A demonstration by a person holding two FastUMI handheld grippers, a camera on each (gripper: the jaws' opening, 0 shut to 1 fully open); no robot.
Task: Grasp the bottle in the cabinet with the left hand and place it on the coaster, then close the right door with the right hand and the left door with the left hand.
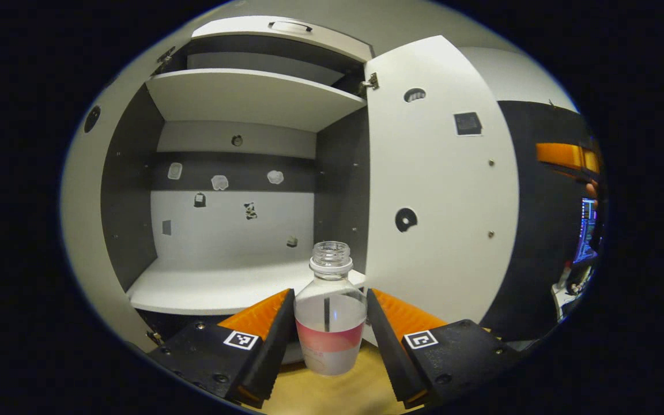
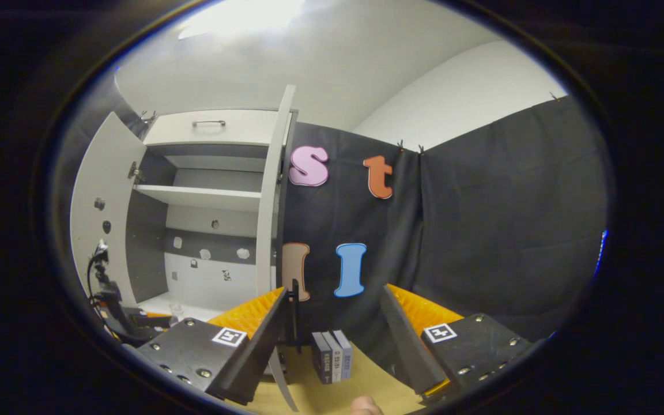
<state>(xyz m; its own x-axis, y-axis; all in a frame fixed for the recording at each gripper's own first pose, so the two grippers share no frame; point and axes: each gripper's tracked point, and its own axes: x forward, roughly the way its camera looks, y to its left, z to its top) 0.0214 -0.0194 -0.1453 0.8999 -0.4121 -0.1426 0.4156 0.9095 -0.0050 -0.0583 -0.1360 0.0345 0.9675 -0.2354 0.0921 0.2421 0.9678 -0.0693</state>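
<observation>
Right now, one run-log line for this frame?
left tool: astride bottle, contact unclear | right tool: open, idle | cabinet doors: both open | coaster: not seen

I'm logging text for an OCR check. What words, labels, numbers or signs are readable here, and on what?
No words or numbers are legible.
bottle: pink and white band, no print that can be made out.
square markers on the left gripper: black-and-white patterns, not text.
small boxes on the table: print too small.
stickers on the cabinet back wall: too small.
screen: blurred.
</observation>
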